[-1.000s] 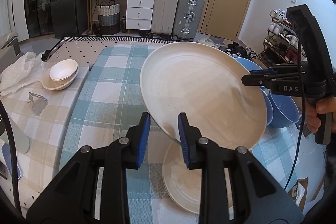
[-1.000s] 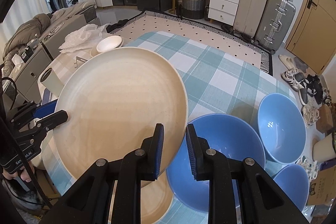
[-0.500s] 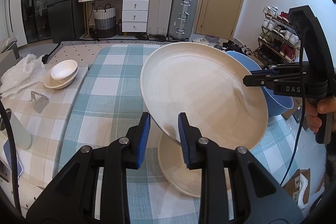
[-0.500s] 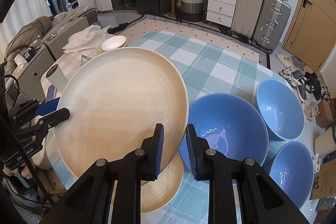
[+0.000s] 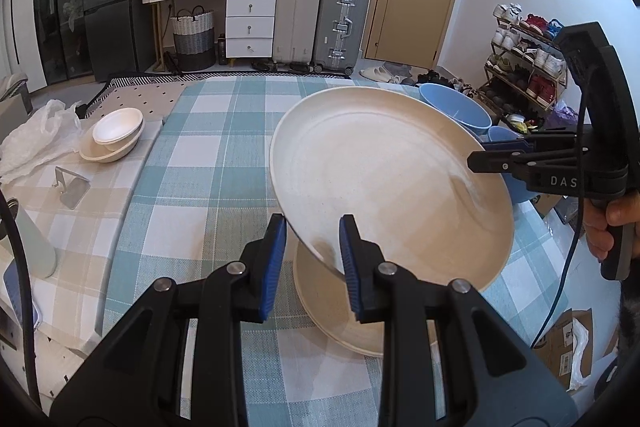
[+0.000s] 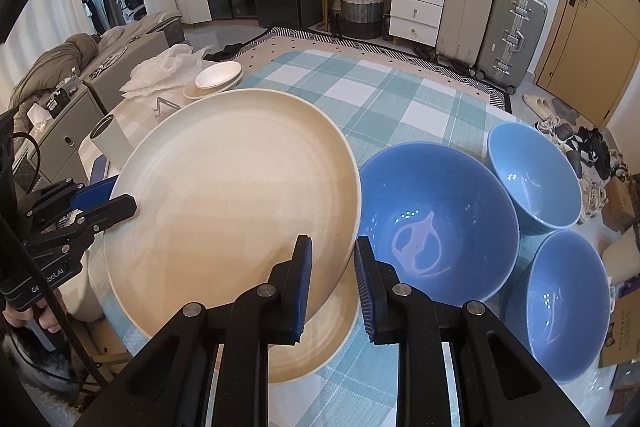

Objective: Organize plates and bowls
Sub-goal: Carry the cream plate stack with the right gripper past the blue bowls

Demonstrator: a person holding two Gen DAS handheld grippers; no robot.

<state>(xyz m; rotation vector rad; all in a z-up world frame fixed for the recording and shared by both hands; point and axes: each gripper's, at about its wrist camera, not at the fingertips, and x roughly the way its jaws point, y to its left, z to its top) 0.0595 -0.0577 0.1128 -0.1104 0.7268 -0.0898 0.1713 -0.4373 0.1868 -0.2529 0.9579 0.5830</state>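
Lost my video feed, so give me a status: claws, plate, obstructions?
Both claws, left and right, shut on the cream plate. Held tilted over second cream plate. Large blue bowl close beside.

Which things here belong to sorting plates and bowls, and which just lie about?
Job: held plate; lower plate; three blue bowls; white bowls; left gripper; right gripper.
Lying about: plastic bag; metal stand; suitcases; shoe rack.
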